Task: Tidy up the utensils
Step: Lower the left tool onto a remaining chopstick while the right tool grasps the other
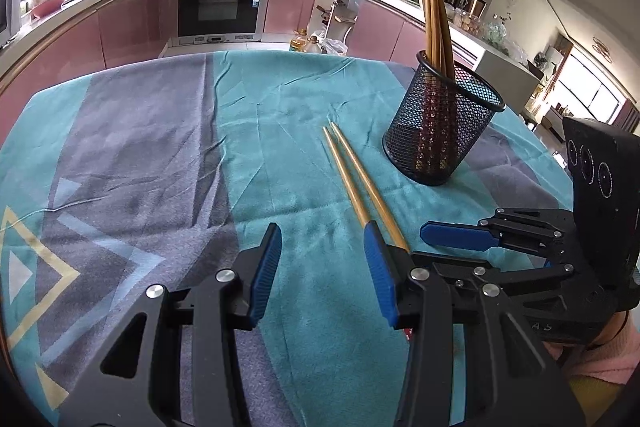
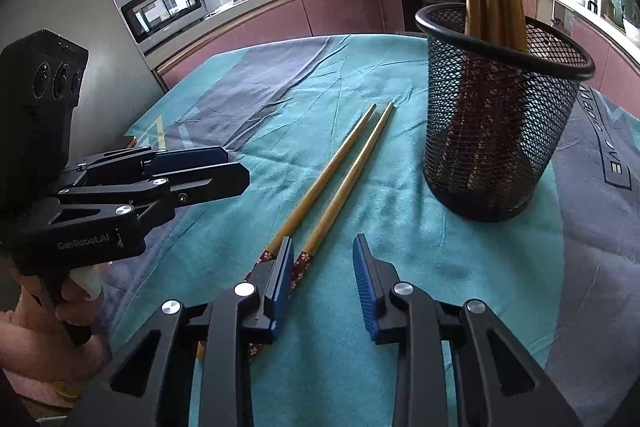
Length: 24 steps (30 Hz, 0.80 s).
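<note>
Left gripper (image 1: 322,267): spread, empty.
Right gripper (image 2: 322,283): spread, one chopstick's end between the jaws.
Chopsticks (image 2: 340,171): flat on tablecloth (image 2: 460,267).
Mesh cup (image 2: 496,123): ahead-right, holding more.

Black linkage grippers, silver screws, blue ribbed fingers (image 1: 380,271), pink sleeve (image 1: 608,359).

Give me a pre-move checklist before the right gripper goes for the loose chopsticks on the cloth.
1. Two loose wooden chopsticks lie side by side on the teal patterned tablecloth: ok.
2. Right gripper jaws apart, nothing pinched: ok.
3. Both chopsticks between its blue pads: not ok, one patterned end lies outside the left pad.
4. Black mesh holder upright, room beside the chopsticks standing in it: ok.
5. Left gripper empty, its blue pad covers a chopstick: cannot tell if touching.
</note>
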Available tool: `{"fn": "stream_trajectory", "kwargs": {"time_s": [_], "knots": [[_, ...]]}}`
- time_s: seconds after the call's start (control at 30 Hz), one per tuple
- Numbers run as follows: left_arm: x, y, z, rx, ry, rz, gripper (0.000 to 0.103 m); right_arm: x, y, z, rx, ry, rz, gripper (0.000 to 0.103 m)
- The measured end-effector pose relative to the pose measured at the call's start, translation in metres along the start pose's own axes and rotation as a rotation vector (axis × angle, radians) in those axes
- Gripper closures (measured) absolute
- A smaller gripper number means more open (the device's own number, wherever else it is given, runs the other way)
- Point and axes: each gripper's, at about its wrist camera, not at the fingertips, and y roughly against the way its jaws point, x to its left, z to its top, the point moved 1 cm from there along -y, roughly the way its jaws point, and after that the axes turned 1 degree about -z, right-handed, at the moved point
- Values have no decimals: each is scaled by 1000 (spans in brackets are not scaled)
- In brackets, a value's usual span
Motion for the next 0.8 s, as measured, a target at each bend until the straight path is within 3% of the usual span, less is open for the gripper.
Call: {"fn": "stream_trajectory", "kwargs": {"time_s": [0.3,0.57,0.8], "knots": [[-18,-17,-2,49,-82,-16,61,-12,-2,8,12,-23,-3,76],[-22,-21,-3,63,-96,-19,61,-19,-15,27,16,-8,-34,76],[-27,-33,2,85,-130,-5,63,-27,-15,28,14,-33,-37,89]]}}
